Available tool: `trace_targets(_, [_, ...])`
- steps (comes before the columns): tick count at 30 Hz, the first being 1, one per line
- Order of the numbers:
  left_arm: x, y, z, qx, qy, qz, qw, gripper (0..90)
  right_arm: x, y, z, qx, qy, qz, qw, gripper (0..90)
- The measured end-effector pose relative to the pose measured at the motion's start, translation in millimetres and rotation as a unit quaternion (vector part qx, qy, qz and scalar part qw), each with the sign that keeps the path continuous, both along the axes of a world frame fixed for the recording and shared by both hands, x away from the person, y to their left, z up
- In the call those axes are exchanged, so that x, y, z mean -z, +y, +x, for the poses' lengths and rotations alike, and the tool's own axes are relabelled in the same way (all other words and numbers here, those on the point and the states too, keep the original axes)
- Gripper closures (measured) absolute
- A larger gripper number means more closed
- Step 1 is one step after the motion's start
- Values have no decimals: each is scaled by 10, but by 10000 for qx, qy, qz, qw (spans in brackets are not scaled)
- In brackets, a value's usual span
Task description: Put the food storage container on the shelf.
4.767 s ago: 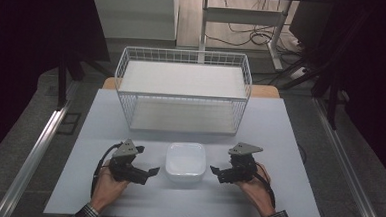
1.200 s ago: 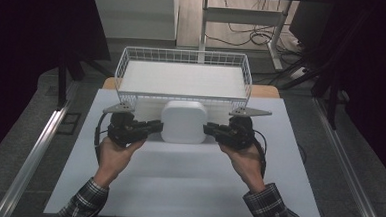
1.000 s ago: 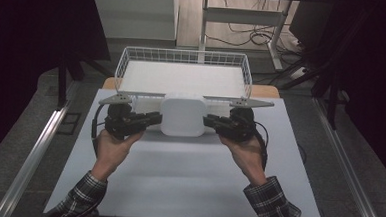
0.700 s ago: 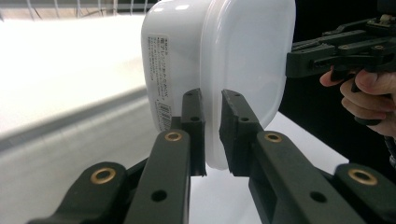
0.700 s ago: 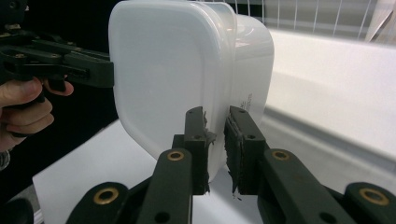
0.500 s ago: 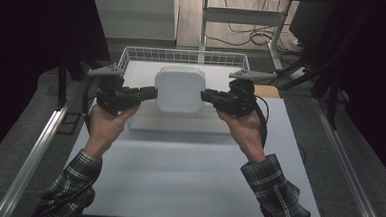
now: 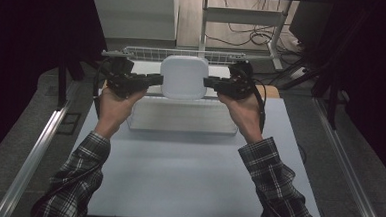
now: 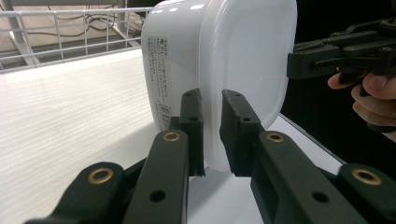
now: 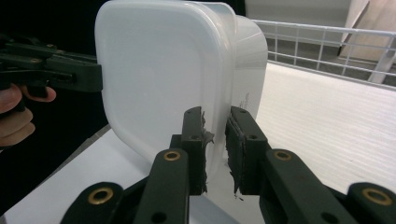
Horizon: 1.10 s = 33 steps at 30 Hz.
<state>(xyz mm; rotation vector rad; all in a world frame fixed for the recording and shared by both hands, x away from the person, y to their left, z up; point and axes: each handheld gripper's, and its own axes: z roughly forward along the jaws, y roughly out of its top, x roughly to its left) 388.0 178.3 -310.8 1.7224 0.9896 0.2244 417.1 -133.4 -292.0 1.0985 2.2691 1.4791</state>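
The step in hand looks like the carry: a white plastic container (image 7: 184, 77) is held up between both grippers, in the air over the near wall of the wire basket (image 7: 184, 54) at the far side of the table (image 7: 177, 178), and the likely aim is to set it down inside.

On the left, the left gripper (image 7: 155, 79) pinches the container's left rim; in the left gripper view its two black jaws stand narrowly apart with the thin white edge (image 8: 212, 126) clamped between the pads. The container is tipped on its side, its broad flat face turned toward the near side of the table and its labelled body pointing far, toward the basket.

On the right, the right gripper (image 7: 211, 83) mirrors this, jaws pressed onto the opposite rim (image 9: 215, 140), so the container hangs between the two grippers, level with them.

The next move probably calls for carrying it farther over the basket's white floor (image 8: 70, 116), both hands keeping pace so the rim does not slip or twist, then lowering it past the wire wall before either grip loosens.
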Motion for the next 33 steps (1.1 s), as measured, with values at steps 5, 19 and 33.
trace_targets(5, [25, -40, 61, -34, 39, 127, 9999, 769, -11, 0, 68, 61, 79, 54, 9999, 761])
trace_targets(19, [27, -69, 192, -82, 97, 2, 9999, 673, 3, 36, 193, 154, 241, 48, 9996, 704])
trace_targets(33, [52, -77, 309, -141, 238, -11, 9996, 652, 14, 115, 306, 198, 200, -168, 9995, 607])
